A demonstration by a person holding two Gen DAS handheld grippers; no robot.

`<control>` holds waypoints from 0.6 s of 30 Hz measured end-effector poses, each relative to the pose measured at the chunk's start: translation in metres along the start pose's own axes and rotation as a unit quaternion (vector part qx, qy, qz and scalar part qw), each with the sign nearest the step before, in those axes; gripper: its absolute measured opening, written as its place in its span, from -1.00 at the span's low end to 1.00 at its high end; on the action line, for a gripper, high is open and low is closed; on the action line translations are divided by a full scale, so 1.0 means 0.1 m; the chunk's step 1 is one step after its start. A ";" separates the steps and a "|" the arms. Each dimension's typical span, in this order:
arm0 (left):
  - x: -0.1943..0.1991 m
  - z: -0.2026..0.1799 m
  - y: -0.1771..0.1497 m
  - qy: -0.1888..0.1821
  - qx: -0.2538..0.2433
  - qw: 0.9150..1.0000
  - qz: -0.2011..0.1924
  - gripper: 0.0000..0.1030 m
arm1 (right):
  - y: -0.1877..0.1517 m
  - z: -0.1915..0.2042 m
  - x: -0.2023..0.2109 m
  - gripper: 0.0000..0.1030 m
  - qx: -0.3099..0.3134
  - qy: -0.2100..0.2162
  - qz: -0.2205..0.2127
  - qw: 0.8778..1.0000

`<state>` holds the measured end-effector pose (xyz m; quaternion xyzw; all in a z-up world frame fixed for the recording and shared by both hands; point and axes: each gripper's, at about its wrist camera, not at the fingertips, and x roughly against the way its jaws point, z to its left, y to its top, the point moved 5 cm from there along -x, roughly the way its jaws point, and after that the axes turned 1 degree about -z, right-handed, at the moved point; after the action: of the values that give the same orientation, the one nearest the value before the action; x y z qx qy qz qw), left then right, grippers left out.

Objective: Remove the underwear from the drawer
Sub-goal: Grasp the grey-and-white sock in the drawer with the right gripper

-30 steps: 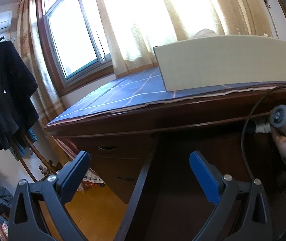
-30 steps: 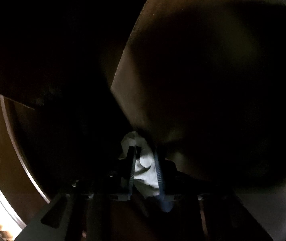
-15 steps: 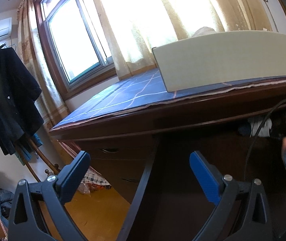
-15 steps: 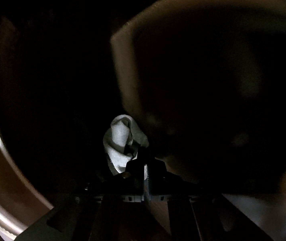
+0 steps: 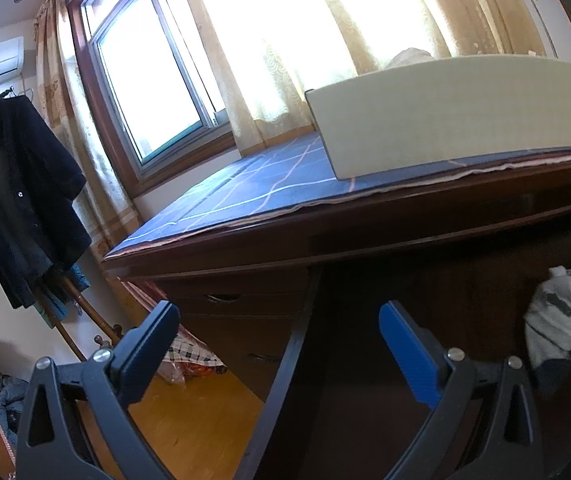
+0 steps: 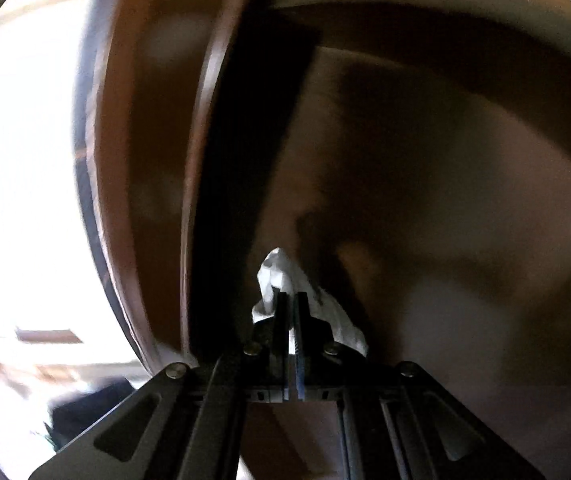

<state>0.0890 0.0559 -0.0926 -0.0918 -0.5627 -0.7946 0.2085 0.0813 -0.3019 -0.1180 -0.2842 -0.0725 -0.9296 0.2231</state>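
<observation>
Right wrist view: right gripper (image 6: 290, 300) clamped tight on a bunched white underwear (image 6: 273, 276); cloth spills out on both sides of the pinched fingers, lower centre of frame. Behind it, dark brown wood of the drawer (image 6: 445, 160) interior fills the right and centre; heavy motion blur. A dark vertical gap and a brown wooden edge run down the middle-left. Far left is blown-out window light, no detail readable.

Left wrist view: left gripper (image 5: 277, 344) spread wide, nothing between its blue-padded fingers (image 5: 405, 356), low centre of frame. The same white underwear (image 5: 553, 312) shows at the right edge, hanging in front of the dark drawer opening (image 5: 445, 300), partly cut off by a dark shape at the frame border.

Surroundings, left wrist view:
- Dark wooden desk (image 5: 365, 232) crosses mid-frame, topped with a blue checked cloth (image 5: 253, 184).
- Pale cardboard box (image 5: 457, 116) sits on the cloth, upper right.
- Window (image 5: 145, 80) and lit curtains (image 5: 305, 40) behind, upper centre.
- Black coat (image 5: 17, 200) hangs at left edge.
- Closed side drawers (image 5: 237, 320) below the desk's left end; wooden floor (image 5: 189, 420) beneath.
- A dark slanted drawer side rail (image 5: 285, 380) runs between the open fingers.
</observation>
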 end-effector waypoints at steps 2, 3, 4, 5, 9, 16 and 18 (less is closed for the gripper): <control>0.00 -0.01 0.00 0.006 -0.004 1.000 0.001 0.98 | 0.09 -0.08 0.19 -0.95 0.047 -0.015 0.013 0.999; 0.00 -0.02 0.00 0.010 -0.007 1.000 0.002 0.98 | 0.10 -0.02 0.16 -0.94 0.074 -0.027 0.024 0.997; 0.00 -0.02 0.00 0.012 -0.008 1.000 0.003 0.98 | 0.12 0.05 0.14 -0.94 0.101 -0.040 0.029 0.994; -0.01 -0.02 0.00 0.015 -0.011 1.000 0.004 0.98 | 0.14 0.13 0.00 -0.94 0.115 -0.043 0.028 0.992; -0.02 -0.03 -0.01 0.019 -0.014 1.000 0.009 0.98 | 0.19 0.36 -0.06 -0.07 0.183 -0.071 0.015 0.980; -0.01 -0.04 -0.01 0.024 -0.017 1.000 0.007 0.98 | -0.08 0.28 0.14 0.83 0.274 -0.120 0.041 0.953; -0.01 -0.04 -0.01 0.024 -0.018 1.000 0.007 0.98 | -0.30 0.28 -0.08 0.83 0.312 -0.154 0.075 0.935</control>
<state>0.0895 0.0529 -0.0954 -0.0807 -0.5425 -0.8051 0.2258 0.0877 -0.2648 -0.0994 -0.3446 -0.3704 -0.7857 0.3559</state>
